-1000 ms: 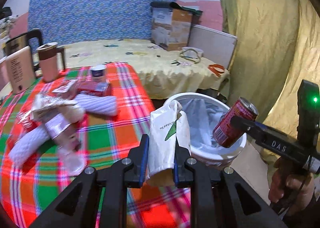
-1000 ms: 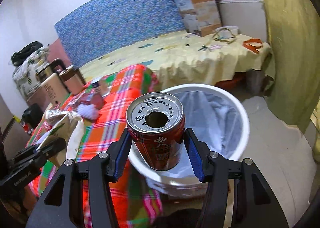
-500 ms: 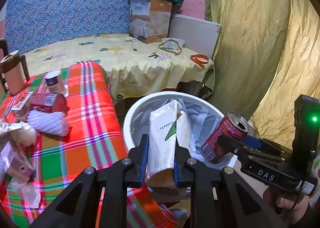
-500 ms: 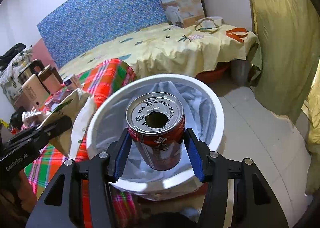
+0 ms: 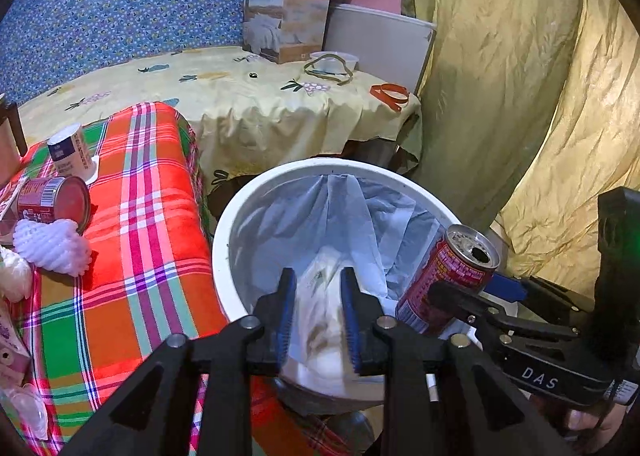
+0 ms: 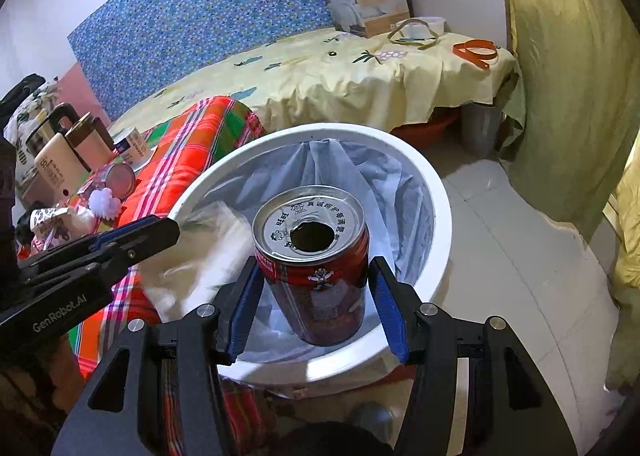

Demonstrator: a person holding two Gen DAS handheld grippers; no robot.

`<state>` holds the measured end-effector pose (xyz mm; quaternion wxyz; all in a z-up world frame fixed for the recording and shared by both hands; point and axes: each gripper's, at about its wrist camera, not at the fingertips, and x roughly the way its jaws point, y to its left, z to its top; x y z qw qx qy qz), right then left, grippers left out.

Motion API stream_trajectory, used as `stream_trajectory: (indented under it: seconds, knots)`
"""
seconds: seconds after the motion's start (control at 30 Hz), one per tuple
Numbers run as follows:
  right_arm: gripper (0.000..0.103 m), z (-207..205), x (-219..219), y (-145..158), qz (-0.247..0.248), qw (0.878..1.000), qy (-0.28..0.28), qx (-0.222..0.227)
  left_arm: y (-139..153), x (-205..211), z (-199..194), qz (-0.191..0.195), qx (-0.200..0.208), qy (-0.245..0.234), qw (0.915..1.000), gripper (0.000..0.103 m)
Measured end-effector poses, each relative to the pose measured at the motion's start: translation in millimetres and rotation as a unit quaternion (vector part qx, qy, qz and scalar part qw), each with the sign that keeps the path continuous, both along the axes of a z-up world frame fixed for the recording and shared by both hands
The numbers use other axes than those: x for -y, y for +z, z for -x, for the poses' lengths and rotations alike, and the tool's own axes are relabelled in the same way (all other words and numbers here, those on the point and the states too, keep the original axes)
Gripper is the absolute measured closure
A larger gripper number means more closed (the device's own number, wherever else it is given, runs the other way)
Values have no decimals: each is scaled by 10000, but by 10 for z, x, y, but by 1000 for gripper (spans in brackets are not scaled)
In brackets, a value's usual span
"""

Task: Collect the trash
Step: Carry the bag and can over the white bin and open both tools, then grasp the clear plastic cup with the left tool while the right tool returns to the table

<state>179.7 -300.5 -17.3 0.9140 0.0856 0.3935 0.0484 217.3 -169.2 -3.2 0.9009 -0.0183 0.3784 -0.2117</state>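
Note:
A white trash bin (image 5: 256,196) with a pale blue liner stands beside the plaid table; it also shows in the right wrist view (image 6: 436,192). My left gripper (image 5: 318,310) is over the bin with its jaws spread; the white paper bag (image 5: 320,320) is blurred between them, dropping into the bin, and shows in the right wrist view (image 6: 192,256). My right gripper (image 6: 314,296) has opened around the red drink can (image 6: 316,276), with gaps on both sides, over the bin's near rim. The can also shows in the left wrist view (image 5: 444,276).
On the plaid tablecloth (image 5: 140,216) lie a red can (image 5: 56,200), a white cup (image 5: 72,154), white foam netting (image 5: 52,246) and wrappers. A yellow-covered bed (image 5: 260,108) is behind the bin, and a yellow curtain (image 5: 520,96) hangs on the right.
Both grippers moved over the bin. The left jaws opened and the paper bag is slipping down. The right jaws widened off the can.

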Motion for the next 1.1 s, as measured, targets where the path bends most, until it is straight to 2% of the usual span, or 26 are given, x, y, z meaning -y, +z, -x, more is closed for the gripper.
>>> stream_trajectory:
  seconds: [0.03,0.23,0.53,1.1]
  knots:
    - [47,-3,4,2,-6,10000,-20,-5,-1,-5,-1,14,4,-1,10000,68]
    - [40,21,-4,82,40,9998,-76,150,24,-76,35,97,35,32,9999,66]
    - [40,169,-129,221,33,9993,53,363,105,-345,293,246,137,215,9994,66]
    - [40,382,-721,261,-101,9949,925,386,140,-963,852,216,363,891,9951,66]
